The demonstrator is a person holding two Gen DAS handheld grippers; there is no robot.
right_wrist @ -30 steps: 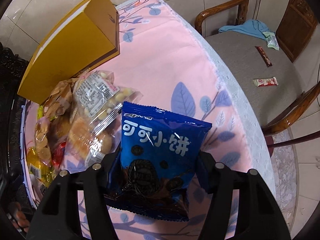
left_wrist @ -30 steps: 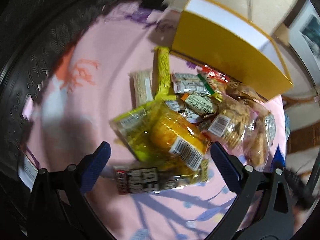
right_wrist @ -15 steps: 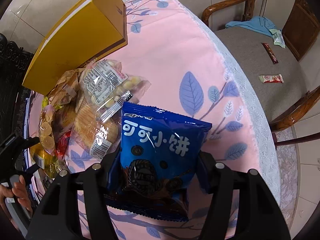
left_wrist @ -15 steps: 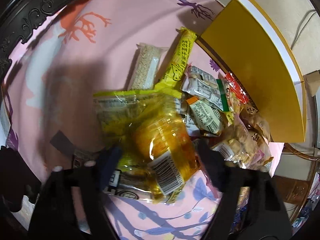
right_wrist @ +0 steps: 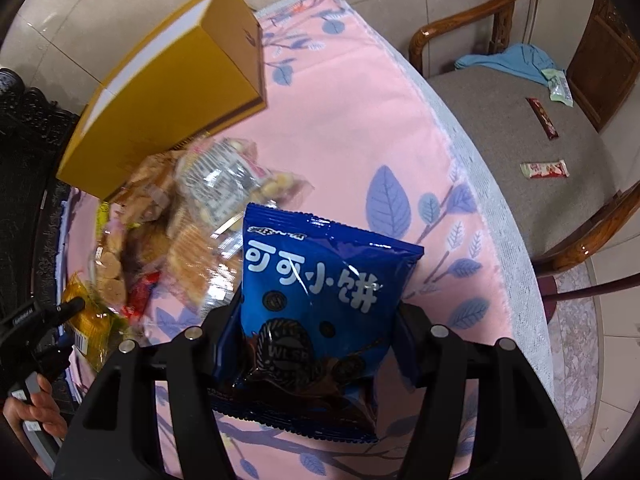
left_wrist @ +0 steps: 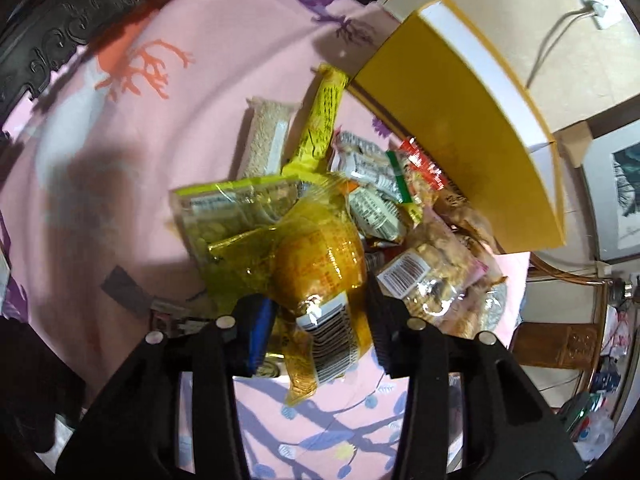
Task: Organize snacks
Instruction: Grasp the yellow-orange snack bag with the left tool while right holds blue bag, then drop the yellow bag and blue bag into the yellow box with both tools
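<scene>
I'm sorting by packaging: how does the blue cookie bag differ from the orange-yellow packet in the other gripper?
The blue cookie bag is opaque with large white characters; the orange-yellow packet is glossy and see-through, barcode facing up. The bag is broad and flat, the packet rounded. The right gripper clamps the bag; the left gripper is closing around the packet. Both are sealed snacks.

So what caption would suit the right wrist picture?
Right gripper holds a blue cookie packet above the pink tablecloth, beside the snack pile.

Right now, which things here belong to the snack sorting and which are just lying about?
Job:
blue cookie bag in right gripper
orange-yellow packet, left gripper closing around it
snack pile
yellow box

Lying about:
blue cloth
framed picture
</scene>
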